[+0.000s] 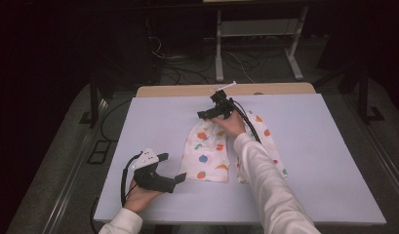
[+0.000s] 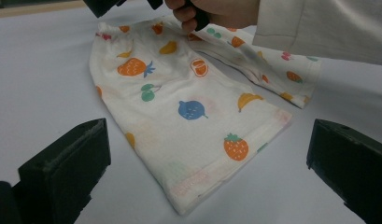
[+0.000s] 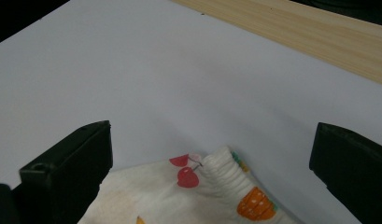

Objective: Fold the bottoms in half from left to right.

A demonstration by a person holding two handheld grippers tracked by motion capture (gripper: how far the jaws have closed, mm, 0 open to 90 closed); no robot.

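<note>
A small white garment with a coloured fruit print (image 1: 209, 151) lies flat on the pale lavender mat (image 1: 309, 146), its two legs pointing toward the near edge. My right gripper (image 1: 210, 110) hovers over the gathered waistband (image 3: 222, 171) at the garment's far end. It is open, and the waistband lies low between its jaws (image 3: 209, 135) without being touched. My left gripper (image 1: 171, 167) rests near the mat's front left, open and empty, just left of the nearer leg's hem (image 2: 226, 172). In the left gripper view (image 2: 207, 137) the garment (image 2: 188, 107) spreads ahead, with the other hand (image 2: 216, 11) at its top.
A wooden table edge (image 1: 226, 89) runs along the far side of the mat (image 3: 179, 70). Beyond it, cables (image 1: 187, 73) and a white stand's legs (image 1: 219, 58) sit on the dark floor. A white sleeve (image 1: 265, 185) crosses the garment's right leg.
</note>
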